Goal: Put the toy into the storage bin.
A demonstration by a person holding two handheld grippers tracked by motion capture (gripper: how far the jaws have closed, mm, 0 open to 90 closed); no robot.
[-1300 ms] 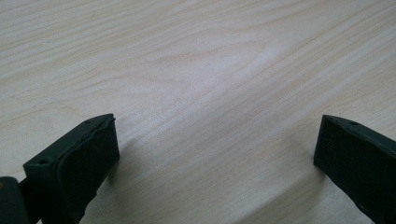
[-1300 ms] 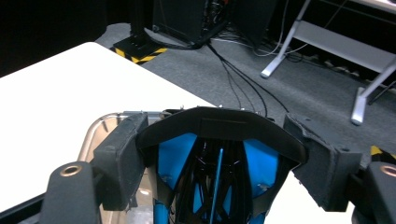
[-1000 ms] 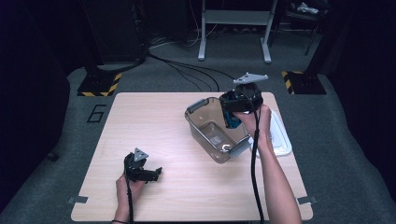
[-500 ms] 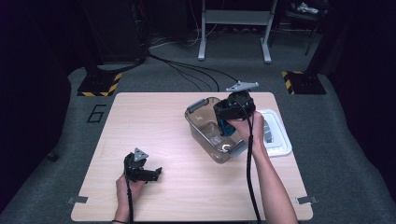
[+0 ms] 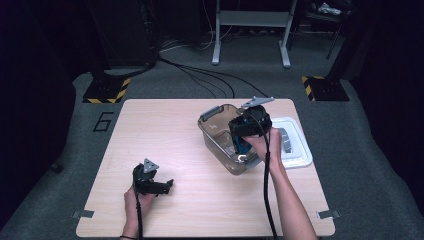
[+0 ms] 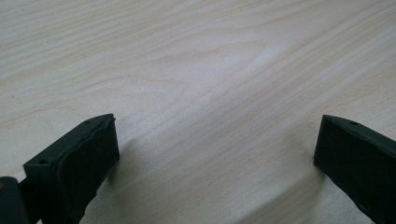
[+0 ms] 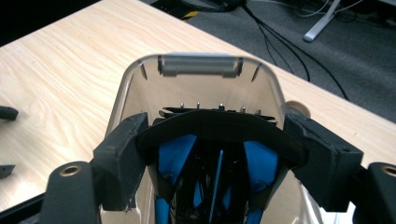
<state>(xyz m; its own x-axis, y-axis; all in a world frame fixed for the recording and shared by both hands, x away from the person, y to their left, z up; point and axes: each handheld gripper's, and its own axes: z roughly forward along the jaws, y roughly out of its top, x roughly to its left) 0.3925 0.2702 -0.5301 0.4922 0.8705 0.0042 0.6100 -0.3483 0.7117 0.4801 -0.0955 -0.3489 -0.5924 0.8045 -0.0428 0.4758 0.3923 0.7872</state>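
At the near edge of the pale wooden table [image 5: 165,125], the left gripper [image 5: 161,187] is being rested with jaws wide apart, gripping nothing. Farther back, a black-and-blue curved object [image 7: 212,140] is being clamped by the right gripper [image 7: 217,144] over the clear brownish plastic box [image 5: 212,131].

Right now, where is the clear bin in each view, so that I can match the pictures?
High view: bin right of centre on the table, beside the white lid.
Right gripper view: bin at centre, straight ahead, behind the gripped black-and-blue item.
Left gripper view: bare table wood between open jaws.
Shared landmark: the pale wooden table.
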